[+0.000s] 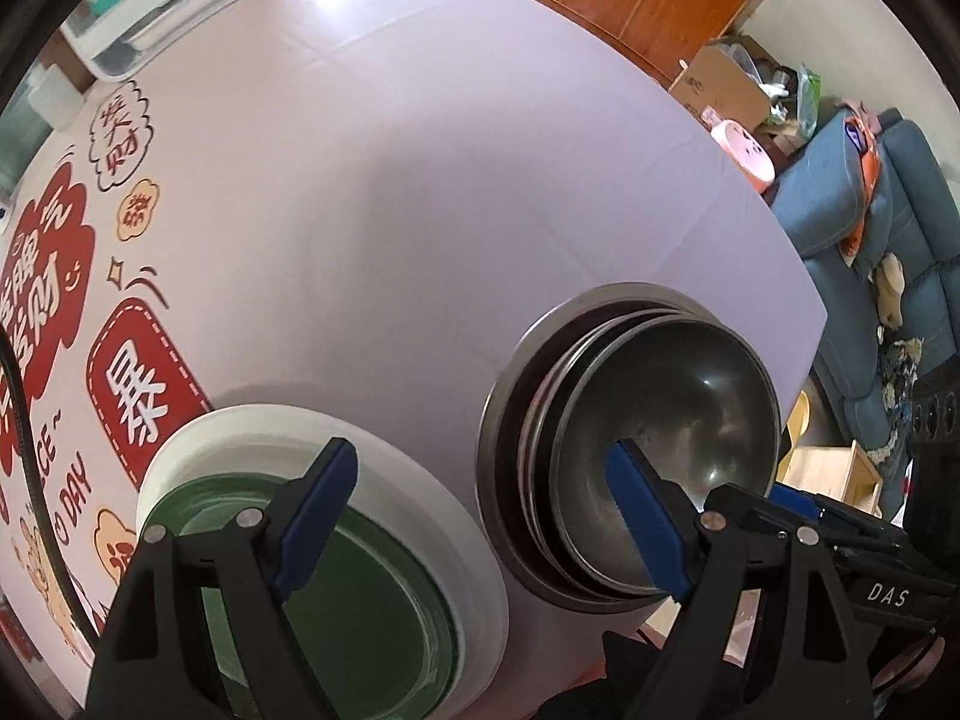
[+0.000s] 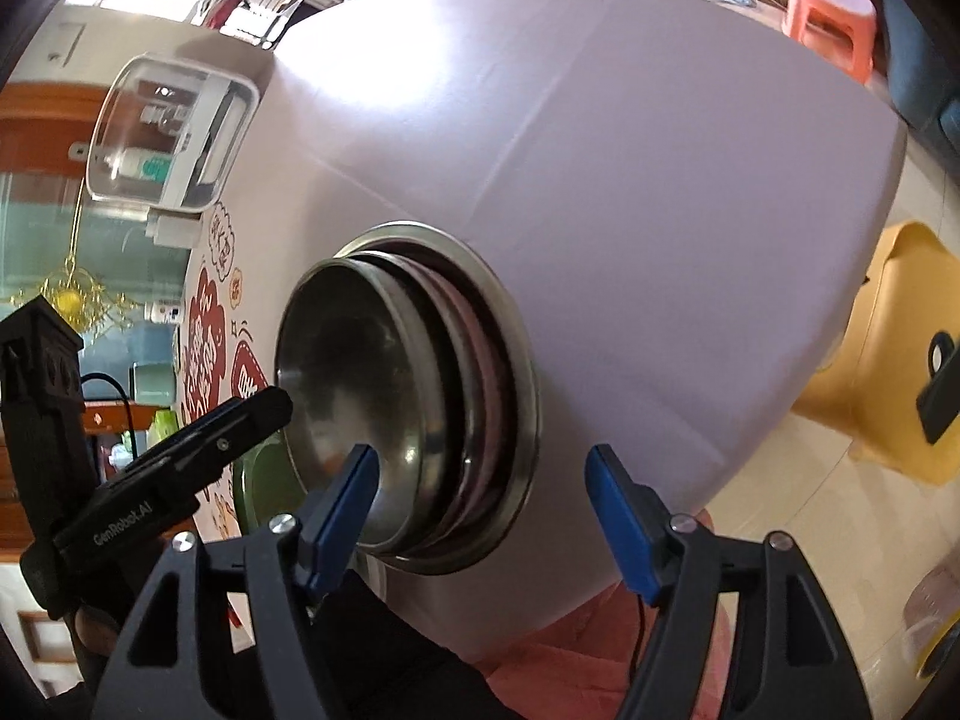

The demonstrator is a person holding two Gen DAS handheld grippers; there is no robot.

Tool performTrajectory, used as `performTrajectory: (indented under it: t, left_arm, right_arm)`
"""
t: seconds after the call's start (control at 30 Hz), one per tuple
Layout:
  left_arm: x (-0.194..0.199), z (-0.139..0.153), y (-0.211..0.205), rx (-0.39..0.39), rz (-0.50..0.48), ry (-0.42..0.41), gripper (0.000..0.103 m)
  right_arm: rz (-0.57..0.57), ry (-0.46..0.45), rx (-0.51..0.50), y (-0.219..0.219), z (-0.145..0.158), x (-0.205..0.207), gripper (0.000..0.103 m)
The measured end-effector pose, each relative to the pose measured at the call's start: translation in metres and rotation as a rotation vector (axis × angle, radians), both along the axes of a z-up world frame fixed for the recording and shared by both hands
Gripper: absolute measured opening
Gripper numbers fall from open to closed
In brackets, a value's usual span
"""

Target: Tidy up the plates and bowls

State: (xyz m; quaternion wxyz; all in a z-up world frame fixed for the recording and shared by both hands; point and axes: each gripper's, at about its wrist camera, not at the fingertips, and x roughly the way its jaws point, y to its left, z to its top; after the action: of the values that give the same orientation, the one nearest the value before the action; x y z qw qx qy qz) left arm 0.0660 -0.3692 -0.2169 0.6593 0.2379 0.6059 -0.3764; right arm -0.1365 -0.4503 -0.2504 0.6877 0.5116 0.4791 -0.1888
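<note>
The left gripper (image 1: 486, 510) hangs low over the near edge of the desk (image 1: 420, 210), its blue-padded fingers (image 1: 318, 498) spread wide and closed on nothing. One finger sits in front of the green plate (image 1: 372, 612), which lies inside a white plate (image 1: 444, 516); the other finger sits in front of the steel bowl (image 1: 678, 420). Whether either pad touches the dishes cannot be told from this view.

The steel bowl tops a stack of steel plates (image 1: 516, 420) standing just beside the white plate, near the desk's front edge.

The right gripper (image 2: 480, 516) also has its fingers (image 2: 618, 516) spread wide, holding nothing. Its left finger lies in front of the rim of the steel bowl (image 2: 360, 372), and its right finger hangs off to the side of the stack (image 2: 510, 372), over bare desk cloth (image 2: 660, 210). A clear storage box (image 2: 174, 132) sits at the far side of the desk, well apart from the dishes.
</note>
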Motion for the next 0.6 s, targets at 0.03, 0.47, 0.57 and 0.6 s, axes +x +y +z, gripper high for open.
performTrajectory:
  t: [0.03, 0.47, 0.57, 0.6]
  left_arm:
    - [0.001, -0.002, -0.002, 0.004, -0.004, 0.004, 0.084]
    - [0.003, -0.023, -0.026, 0.030, -0.024, 0.049, 0.083]
    - [0.006, -0.030, -0.029, 0.039, -0.015, 0.070, 0.080]
    - [0.006, -0.032, -0.031, 0.041, -0.014, 0.075, 0.077]
  right_arm:
    - [-0.008, 0.000, 0.005, 0.000, -0.001, 0.000, 0.072]
    - [-0.037, 0.001, 0.028, -0.008, -0.007, -0.001, 0.070]
    - [-0.034, 0.005, 0.035, -0.008, -0.009, 0.000, 0.065]
    - [-0.032, 0.006, 0.039, -0.009, -0.010, 0.001, 0.064]
